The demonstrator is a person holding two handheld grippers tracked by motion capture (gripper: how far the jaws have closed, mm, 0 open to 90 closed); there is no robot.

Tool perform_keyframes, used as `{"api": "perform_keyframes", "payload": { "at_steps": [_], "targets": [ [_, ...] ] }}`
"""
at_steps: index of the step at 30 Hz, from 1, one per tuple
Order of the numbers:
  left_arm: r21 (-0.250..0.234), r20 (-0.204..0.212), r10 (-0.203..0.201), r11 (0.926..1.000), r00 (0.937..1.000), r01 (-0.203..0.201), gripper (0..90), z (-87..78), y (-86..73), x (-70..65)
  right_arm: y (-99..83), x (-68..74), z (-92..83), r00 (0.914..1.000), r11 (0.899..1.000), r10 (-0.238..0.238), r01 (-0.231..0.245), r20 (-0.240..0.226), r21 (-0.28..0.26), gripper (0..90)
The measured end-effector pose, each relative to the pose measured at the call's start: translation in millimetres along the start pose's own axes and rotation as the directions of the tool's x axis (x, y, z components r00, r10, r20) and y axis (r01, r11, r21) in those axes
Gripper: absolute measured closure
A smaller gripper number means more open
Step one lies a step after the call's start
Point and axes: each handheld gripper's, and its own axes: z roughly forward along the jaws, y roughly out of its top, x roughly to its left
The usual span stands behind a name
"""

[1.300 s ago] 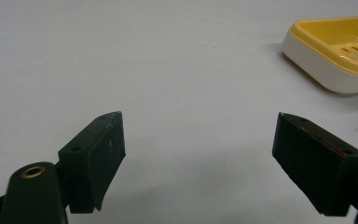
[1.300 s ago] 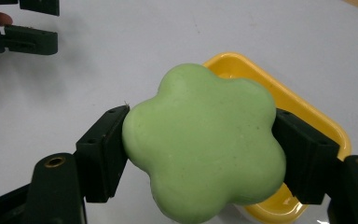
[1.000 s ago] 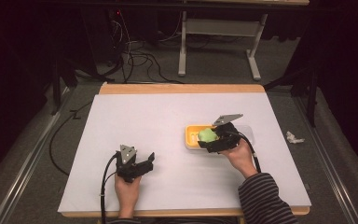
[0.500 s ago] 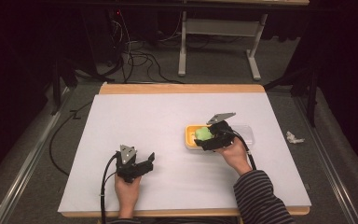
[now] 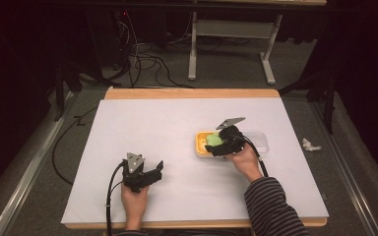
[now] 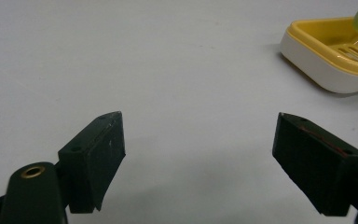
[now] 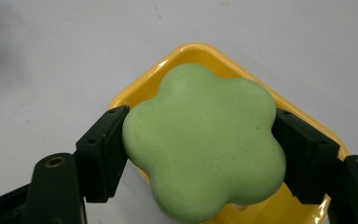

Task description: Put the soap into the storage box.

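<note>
In the high view, the right gripper [image 5: 225, 143] now sits further left than a second ago, directly over the yellow-lined white plastic soap dish [image 5: 202, 146], with the pale green flower-shaped soap bar [image 5: 213, 140] pinched in front of it. That shift suggests the bar is either about to be set into the dish or has just been lifted out of it; which one, the pictures do not settle. A clear plastic lid [image 5: 259, 141] lies just to the right of the dish on the white table top [image 5: 177, 128]. The right hand [image 5: 246, 162] reaches in from the lower right, its striped sleeve [image 5: 270, 206] angled toward the dish. The left gripper [image 5: 145, 176] has not moved: it rests low on the table, well apart from the dish, held by the left hand [image 5: 134, 201].

In the left gripper view, its two black jaws stand spread wide with bare table between them, and the dish [image 6: 326, 56] shows at the upper right.

In the right gripper view, the jaws press against both sides of the soap bar [image 7: 205, 144], which hangs just above the yellow tray of the dish [image 7: 200, 53].
</note>
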Motion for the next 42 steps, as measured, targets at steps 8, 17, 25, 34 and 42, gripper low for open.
{"api": "perform_keyframes", "payload": {
  "at_steps": [8,17,25,34,42],
  "targets": [
    [0.001,0.000,0.001,1.0000,1.0000,-0.001,17.4,-0.1,0.0,0.0,-0.9,-3.4,7.3,0.9995,1.000,0.021,-0.021,0.022,0.013,26.6],
    [0.001,0.000,0.001,1.0000,1.0000,-0.001,17.4,-0.1,0.0,0.0,-1.7,-5.2,13.8,0.9989,0.999,0.028,-0.030,0.038,0.028,26.6],
    [0.001,0.000,0.001,1.0000,1.0000,-0.001,17.4,-0.1,-0.1,-0.1,-2.5,-6.4,17.4,0.9979,0.999,0.032,-0.034,0.057,0.039,26.5],
    [0.001,0.001,0.002,1.0000,1.0000,-0.002,17.4,-0.2,-0.2,-0.1,-3.2,-5.6,21.6,0.9959,0.997,0.036,-0.041,0.083,0.059,26.5],
    [0.002,0.001,0.002,1.0000,1.0000,-0.002,17.3,-0.2,-0.2,-0.1,-2.6,-5.0,21.3,0.9959,0.998,0.039,-0.044,0.081,0.053,26.5]
  ]
}}
